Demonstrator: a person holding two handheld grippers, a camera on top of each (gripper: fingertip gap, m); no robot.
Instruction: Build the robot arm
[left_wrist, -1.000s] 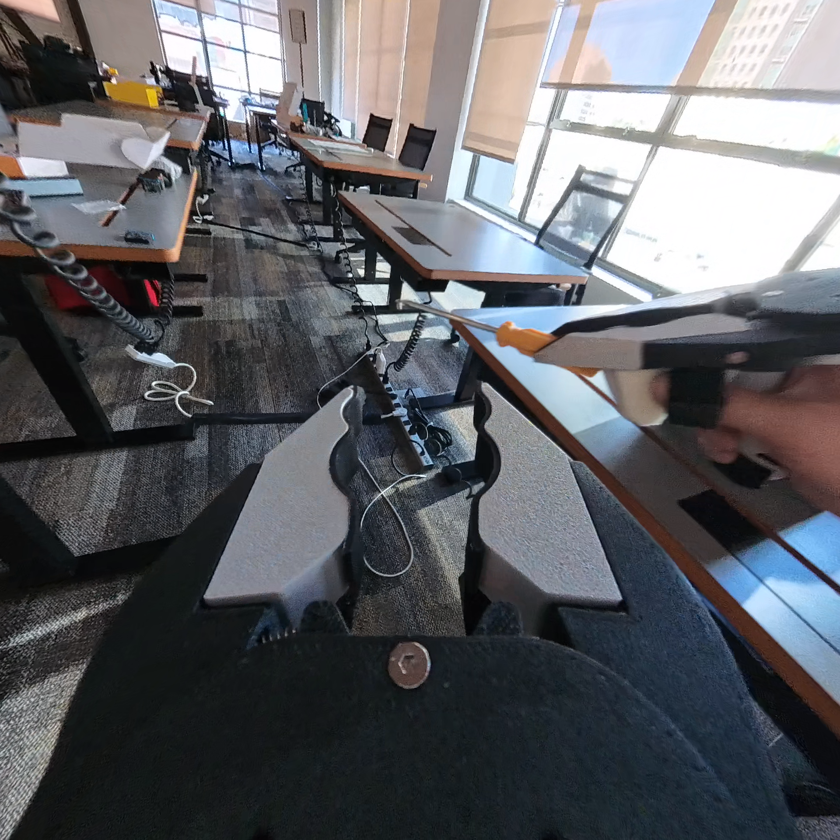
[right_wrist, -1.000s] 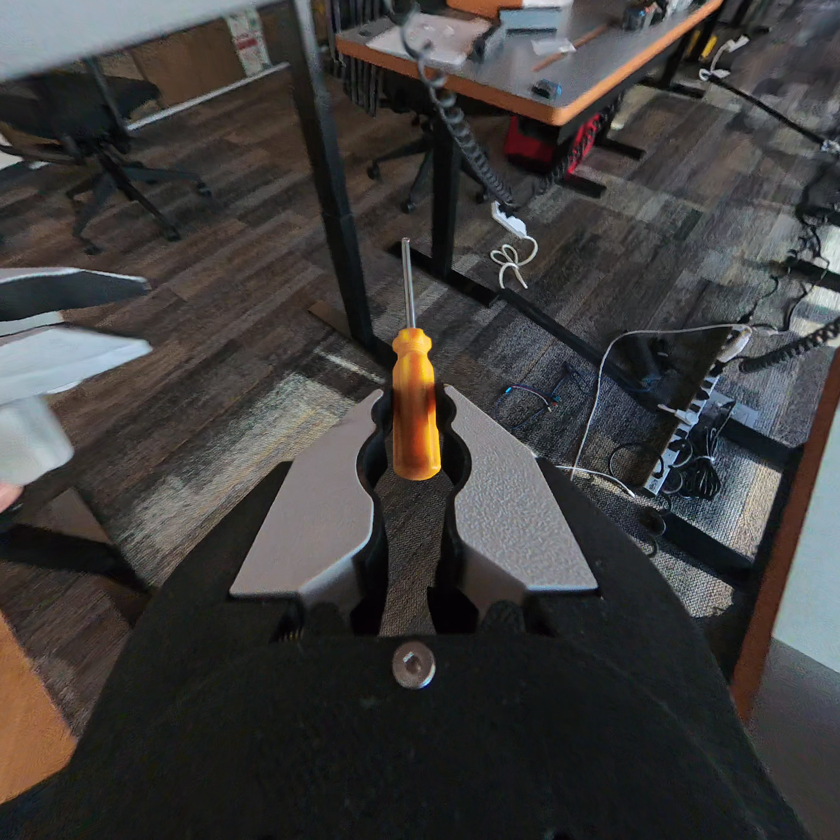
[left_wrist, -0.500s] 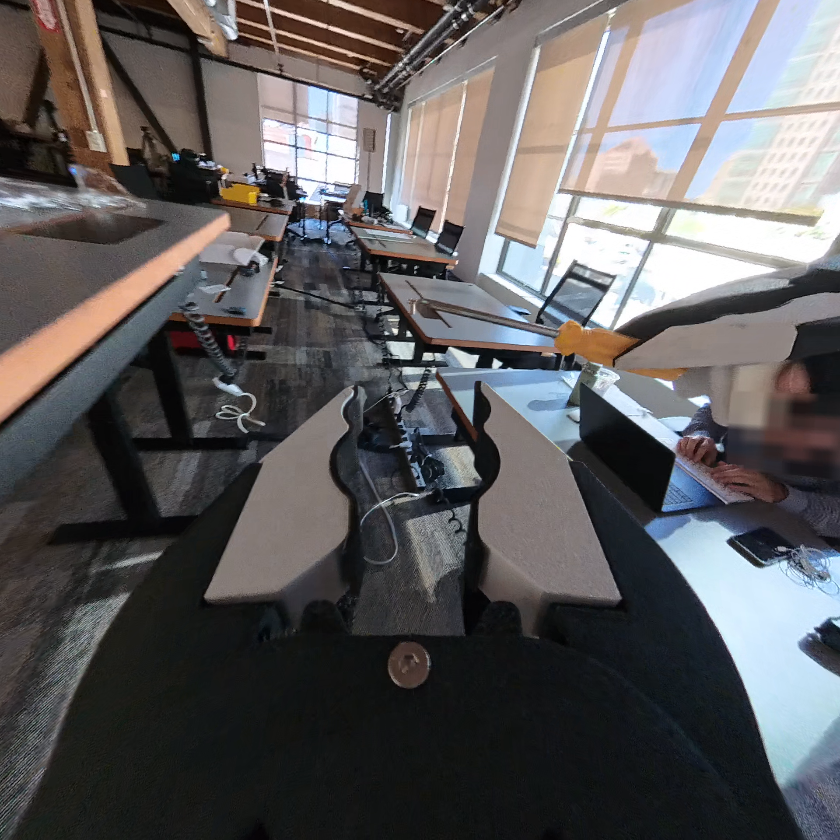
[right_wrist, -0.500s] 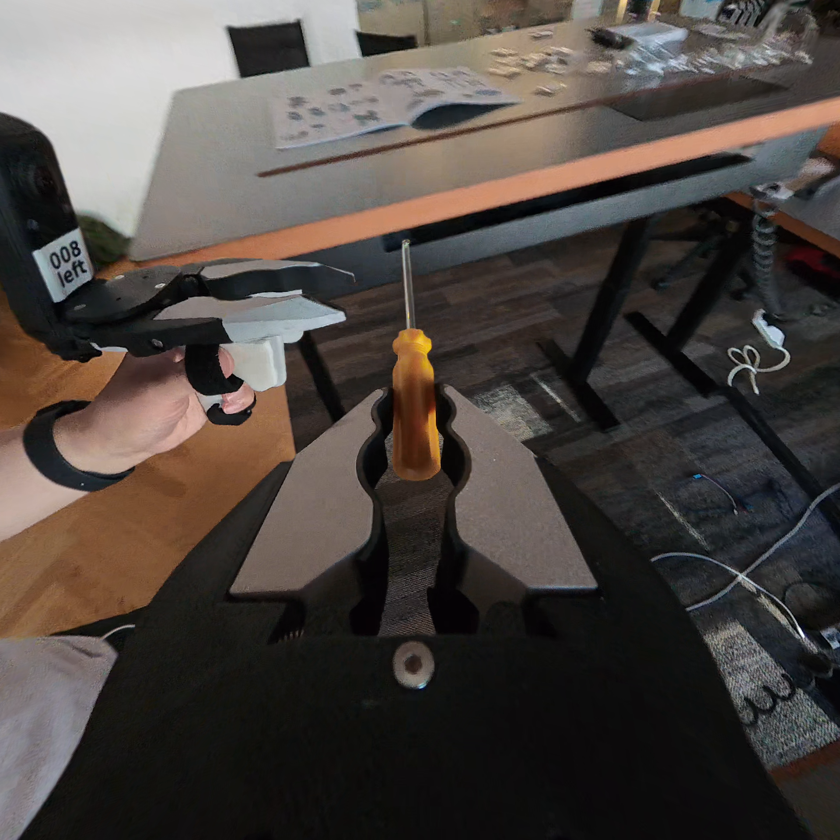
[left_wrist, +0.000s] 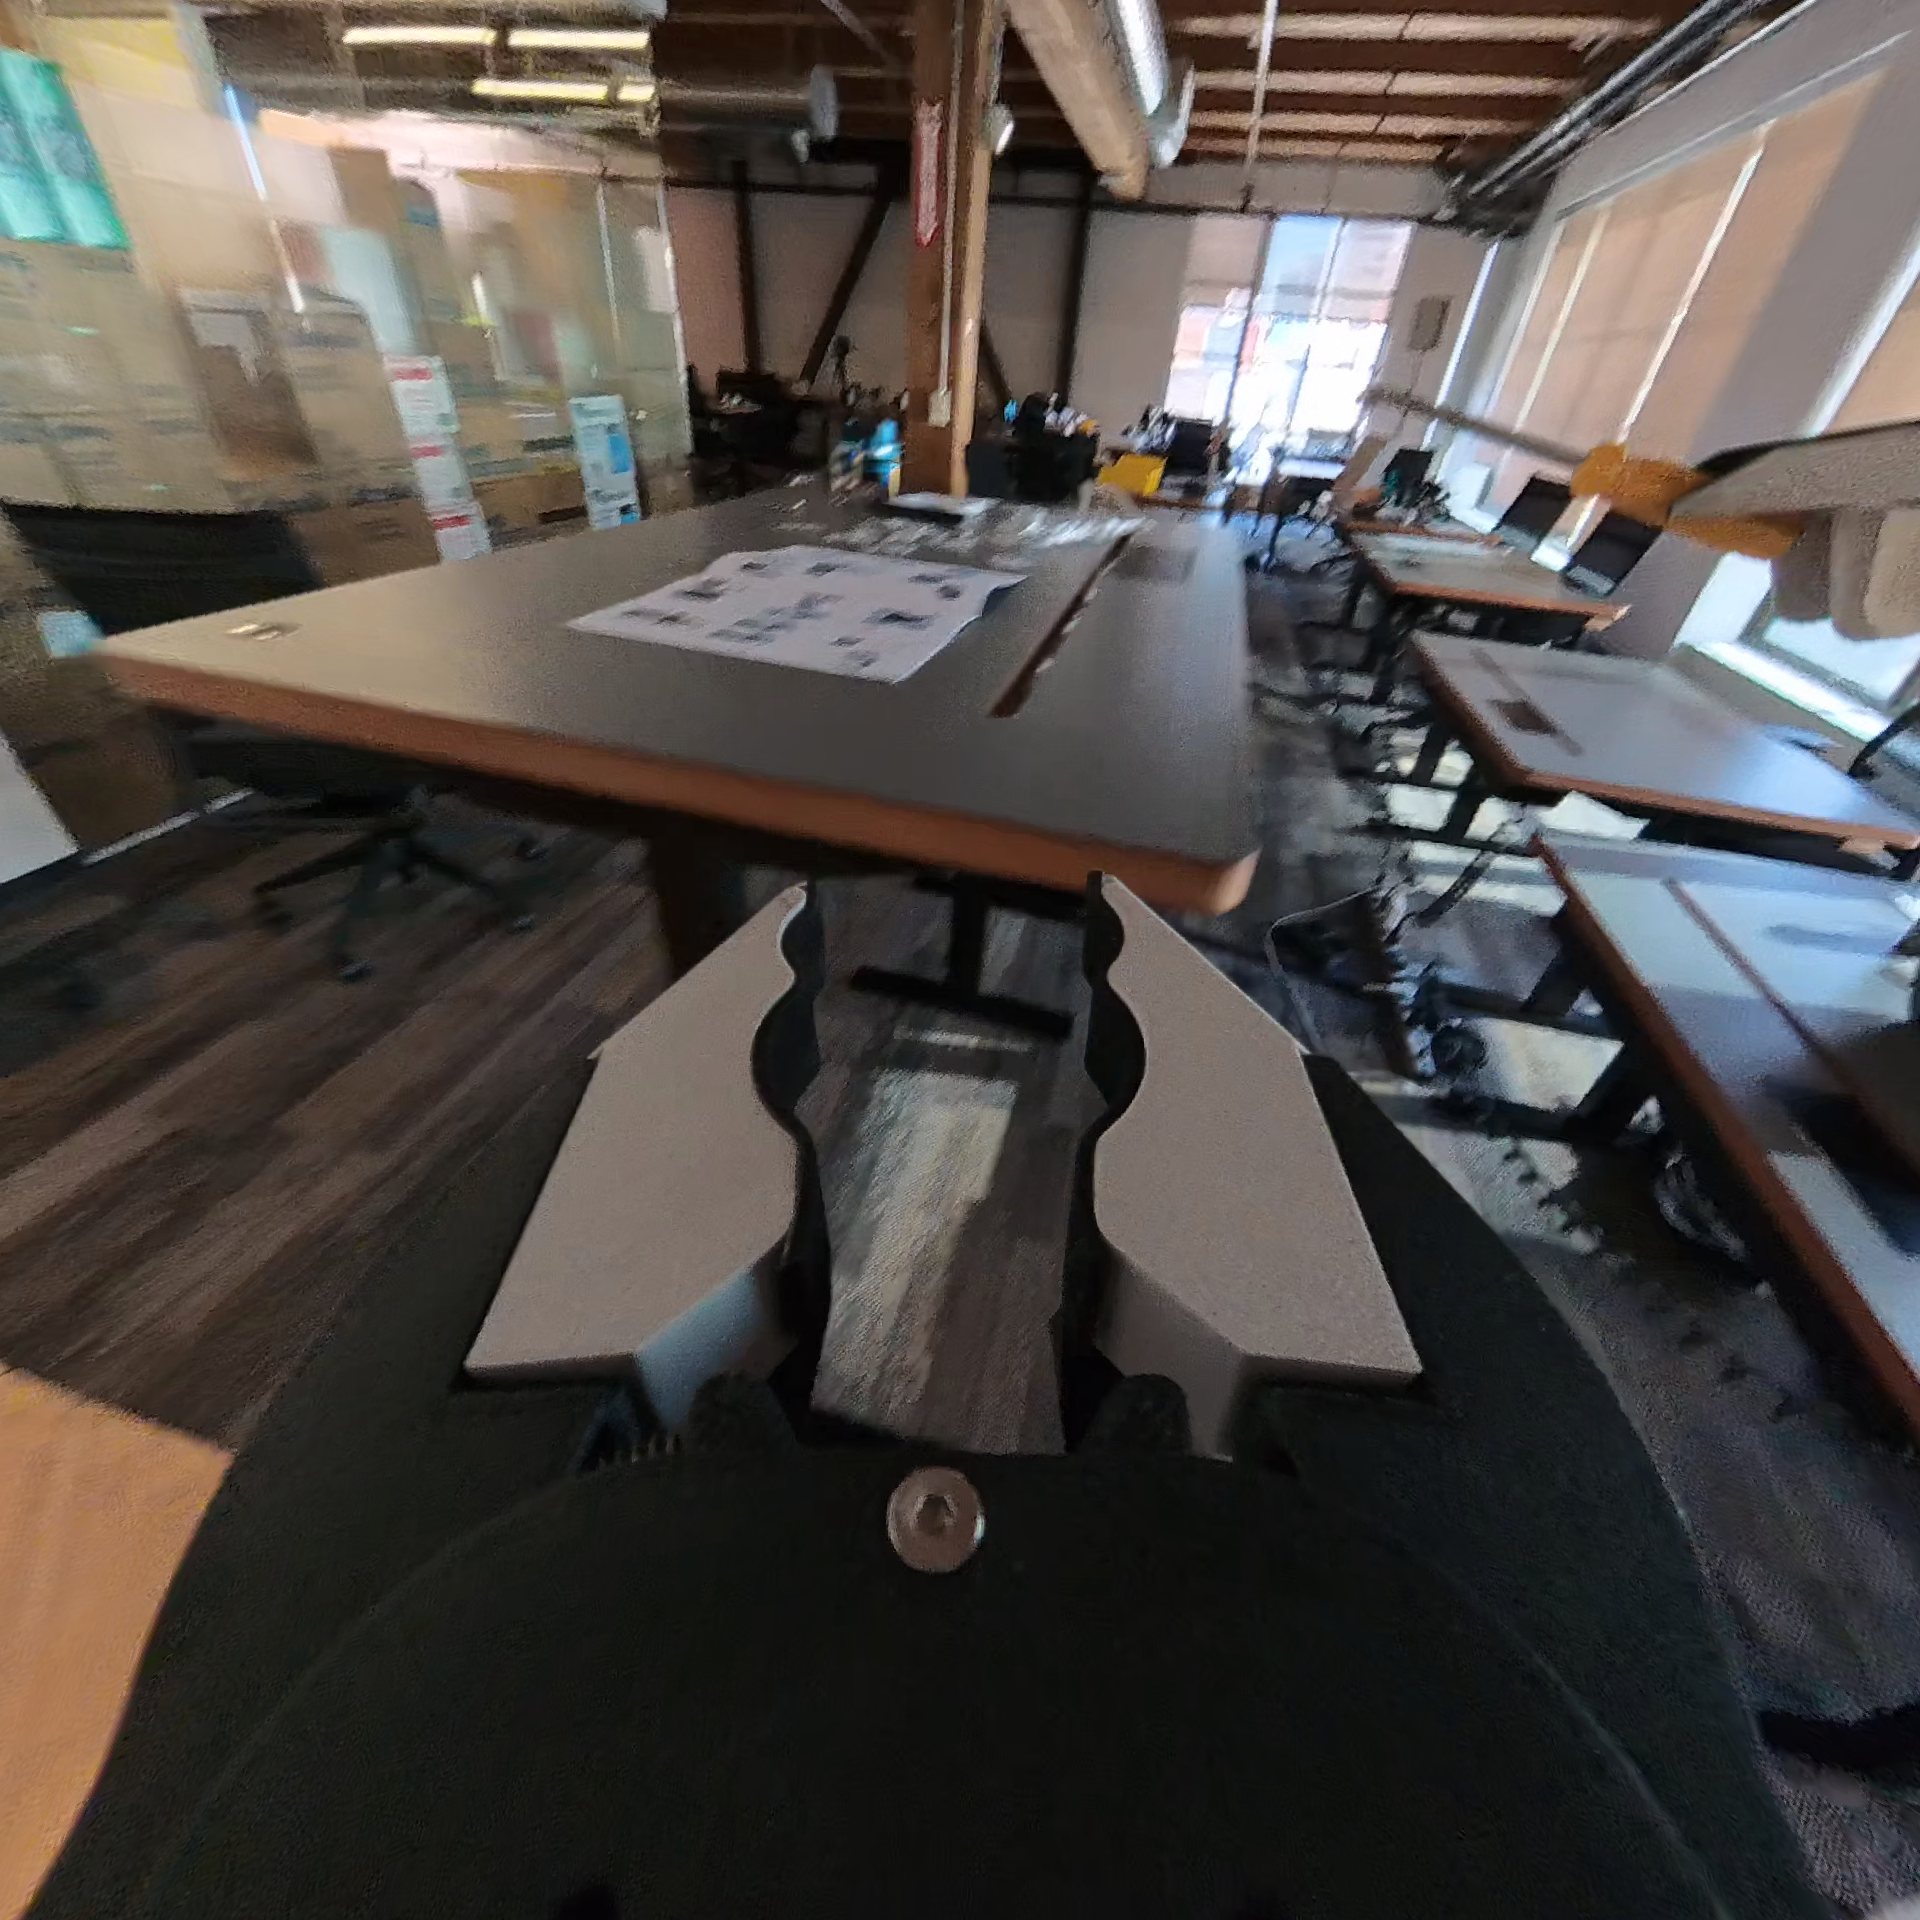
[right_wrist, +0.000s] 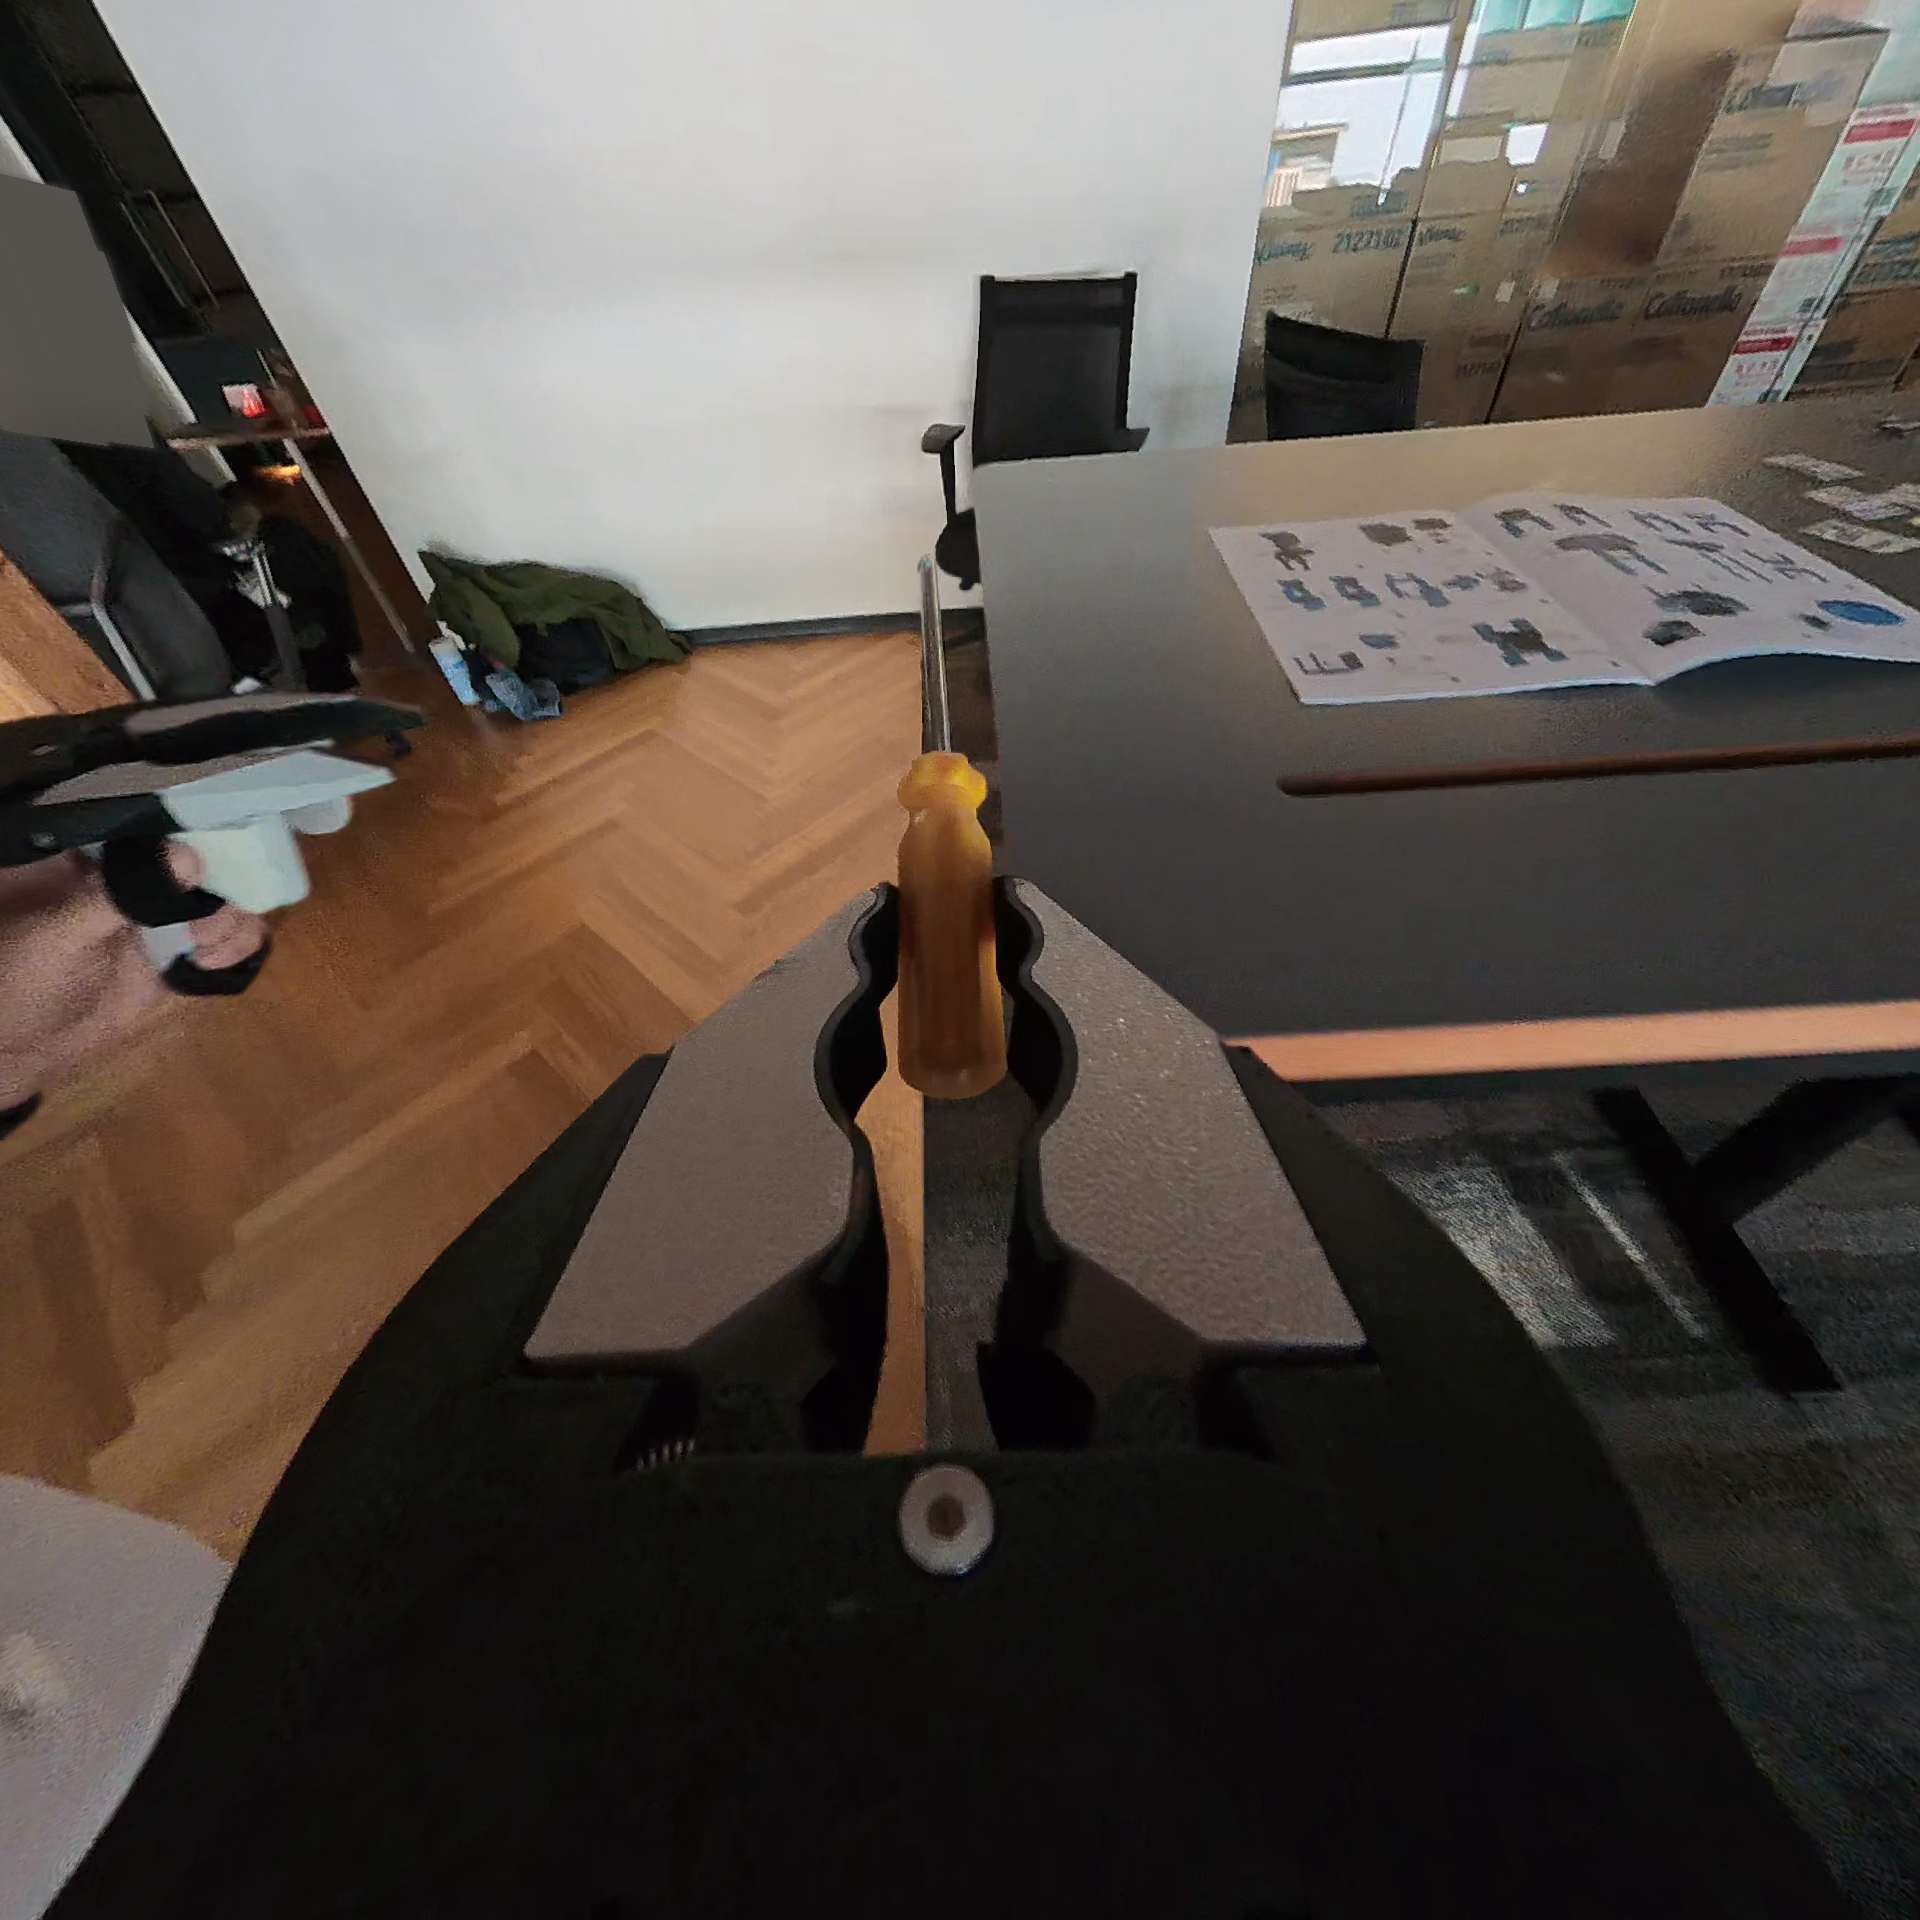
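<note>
My right gripper (right_wrist: 948, 904) is shut on an orange-handled screwdriver (right_wrist: 948, 966), its metal shaft pointing straight ahead past the corner of a dark table (right_wrist: 1455, 883). The screwdriver's handle also shows at the right edge of the left wrist view (left_wrist: 1631, 483), blurred. My left gripper (left_wrist: 951, 899) is open and empty, held in the air just before the orange edge of the same table (left_wrist: 790, 727). It also shows at the left of the right wrist view (right_wrist: 260, 769), held by a hand. An open booklet (right_wrist: 1558, 603) lies on the table.
Several other desks (left_wrist: 1621, 738) stand in a row at the right by the windows. Stacked cardboard boxes (left_wrist: 312, 395) fill the far left behind glass. A black chair (right_wrist: 1049, 364) stands by the white wall, clothes (right_wrist: 540, 613) lie on the herringbone wood floor. Cables lie on the carpet.
Both grippers have swung left and upward, from the floor and desks toward the dark table with the booklet. The screwdriver stays in the right gripper. The left gripper stays open.
</note>
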